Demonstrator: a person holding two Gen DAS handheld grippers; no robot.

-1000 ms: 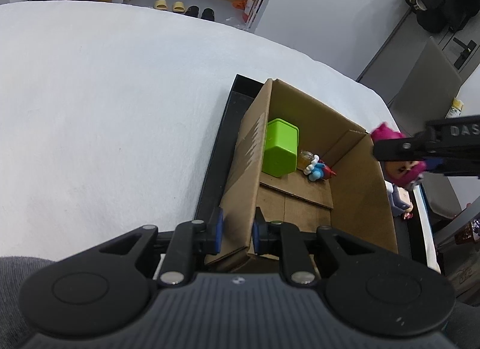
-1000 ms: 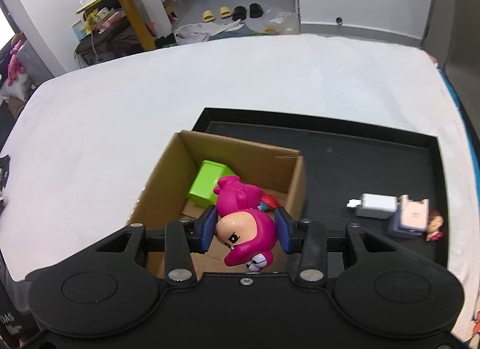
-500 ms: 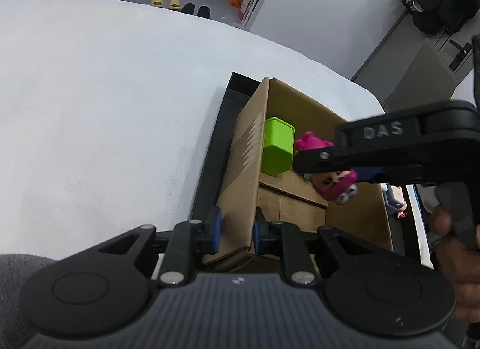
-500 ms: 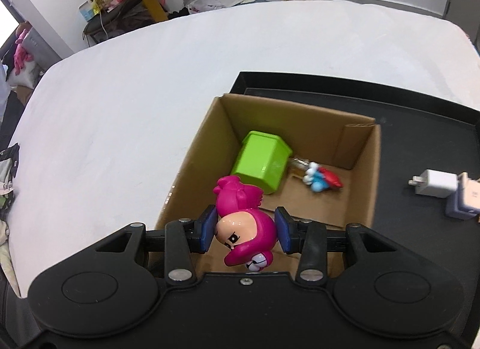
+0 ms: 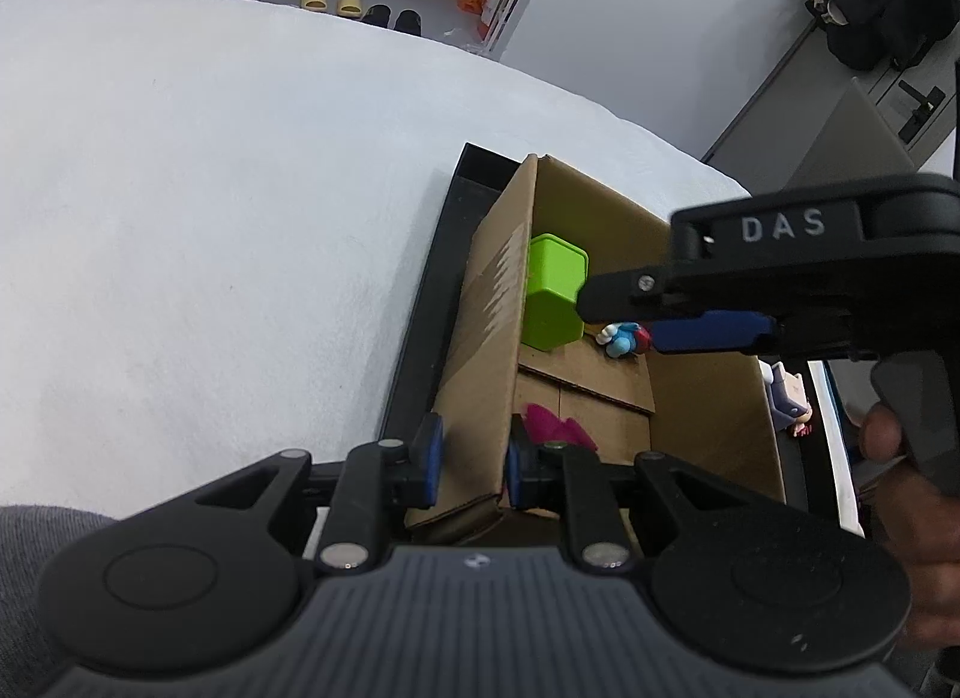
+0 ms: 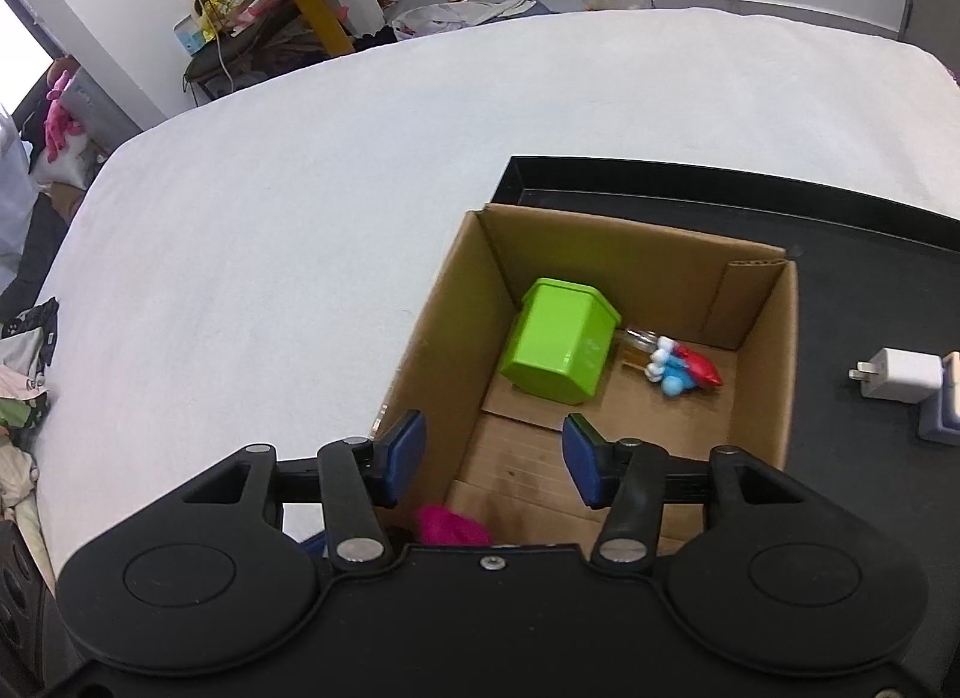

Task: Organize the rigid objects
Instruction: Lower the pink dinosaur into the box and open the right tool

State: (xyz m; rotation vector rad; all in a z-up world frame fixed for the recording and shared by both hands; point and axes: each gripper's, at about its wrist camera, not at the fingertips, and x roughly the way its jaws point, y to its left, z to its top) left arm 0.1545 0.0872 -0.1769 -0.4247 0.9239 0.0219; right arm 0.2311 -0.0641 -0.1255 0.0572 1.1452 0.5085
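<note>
The left gripper (image 5: 469,461) is pinched onto the near left wall of the cardboard box (image 6: 762,338), one blue pad outside the wall and one inside, the jaws drawn in narrow against the cardboard. The box stands on a black tray (image 6: 852,230), which lies on the white table (image 6: 288,206).

The right gripper (image 6: 493,458) hangs over the near end of the open box with its jaws spread wide and nothing between the blue pads (image 6: 403,447). Seen from the left wrist camera, it reaches in from the right above the box, one blue pad showing just beside the small toys on the box floor.

The pink figure (image 6: 451,525) lies on the floor of the box at the near end, below the spread jaws and partly hidden by the gripper body; in the left wrist view only a bit of pink (image 5: 555,425) shows, just beside the inner left pad. Whether it touches that pad I cannot tell.

Farther in, a green container (image 6: 561,347) lies on its side against the left wall, and a small blue, white and red figure (image 6: 681,369) lies to its right near the far end. Outside the box, on the tray to the right, sits a white charger plug (image 6: 900,375) with a pale lilac object (image 6: 947,404) touching its right side.
</note>
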